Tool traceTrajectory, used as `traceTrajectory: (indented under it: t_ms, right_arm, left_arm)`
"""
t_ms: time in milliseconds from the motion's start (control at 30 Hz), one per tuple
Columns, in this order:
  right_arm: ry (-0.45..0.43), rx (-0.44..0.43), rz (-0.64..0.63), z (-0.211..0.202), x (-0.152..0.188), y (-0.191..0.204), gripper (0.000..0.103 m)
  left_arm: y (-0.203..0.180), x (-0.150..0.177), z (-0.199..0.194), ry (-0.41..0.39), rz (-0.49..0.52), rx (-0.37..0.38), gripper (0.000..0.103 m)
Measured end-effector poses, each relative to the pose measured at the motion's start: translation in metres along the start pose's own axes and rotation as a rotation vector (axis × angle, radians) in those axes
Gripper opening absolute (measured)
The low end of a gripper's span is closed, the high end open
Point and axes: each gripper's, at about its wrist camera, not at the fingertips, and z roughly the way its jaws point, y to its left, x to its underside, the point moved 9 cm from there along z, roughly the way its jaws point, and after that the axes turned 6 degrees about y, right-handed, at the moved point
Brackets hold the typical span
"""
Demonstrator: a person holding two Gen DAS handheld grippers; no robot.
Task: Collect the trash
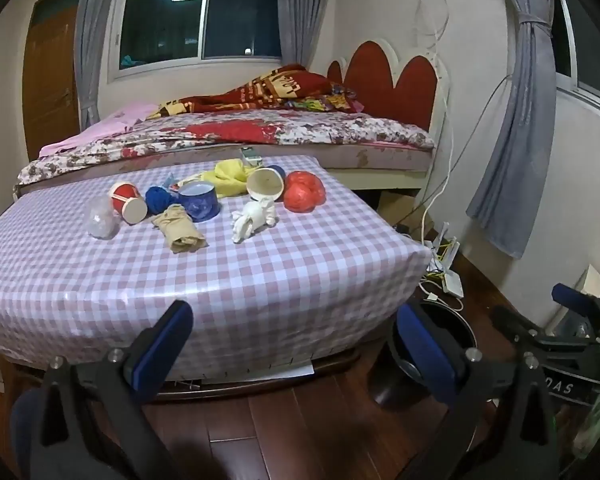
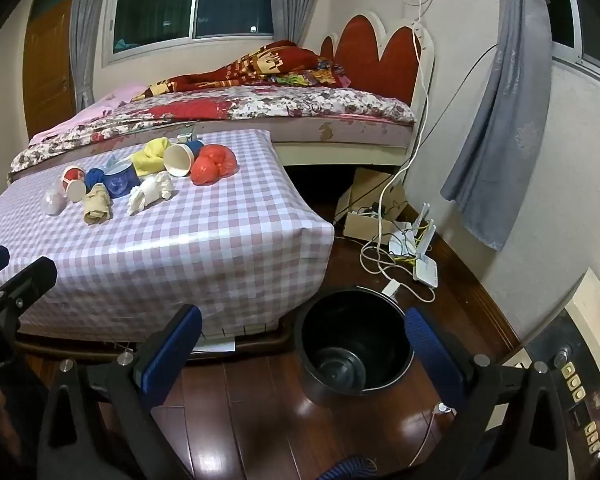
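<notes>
Progress: nothing collected yet, by the look of it; all the trash seen here lies on the table (image 1: 260, 288), and what shows of the inside of the bin (image 2: 354, 344) looks empty.

Bin: black, on the wooden floor at the table's near right corner, mouth up, well apart from the trash.

Trash on the table: grouped on the far half of the checked cloth.
- clear plastic wad (image 1: 99, 219): far left of the group
- red paper cup (image 1: 127, 202): on its side, just right of the wad
- blue wad (image 1: 159, 199): between the red cup and the blue cup
- blue cup (image 1: 200, 200): middle of the group
- brown paper roll (image 1: 180, 232): nearest piece, just in front of the blue cup
- white crumpled piece (image 1: 256, 218): right of the roll
- yellow bag (image 1: 228, 178): far side
- white paper cup (image 1: 265, 185): on its side, mouth toward the camera
- red bag (image 1: 304, 192): far right of the group

Left gripper (image 1: 296, 344): fingers spread wide, nothing between them, short of the table's near edge.

Right gripper (image 2: 304, 344): fingers spread wide, empty, above the floor by the bin.

Left to do: every piece seen still needs picking up and dropping into the bin, probably one at a time.
</notes>
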Motion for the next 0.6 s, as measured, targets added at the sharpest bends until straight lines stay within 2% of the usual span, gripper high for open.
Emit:
traceTrajectory:
  t_ms: [200, 500, 600]
  right_arm:
    - [-0.003, -0.001, 0.001, -0.003, 0.0, 0.001, 0.102]
    - [-0.003, -0.002, -0.003, -0.001, 0.01, 0.008, 0.102]
    - [0.009, 0.0, -0.002, 0.003, 0.004, 0.006, 0.102]
  left_arm:
    - [0.009, 0.011, -0.006, -0.001, -0.001, 0.0, 0.102]
    - [0.007, 0.005, 0.003, 0.021, -0.007, -0.006, 0.102]
    - [0.007, 0.004, 0.002, 0.022, -0.006, -0.006, 0.102]
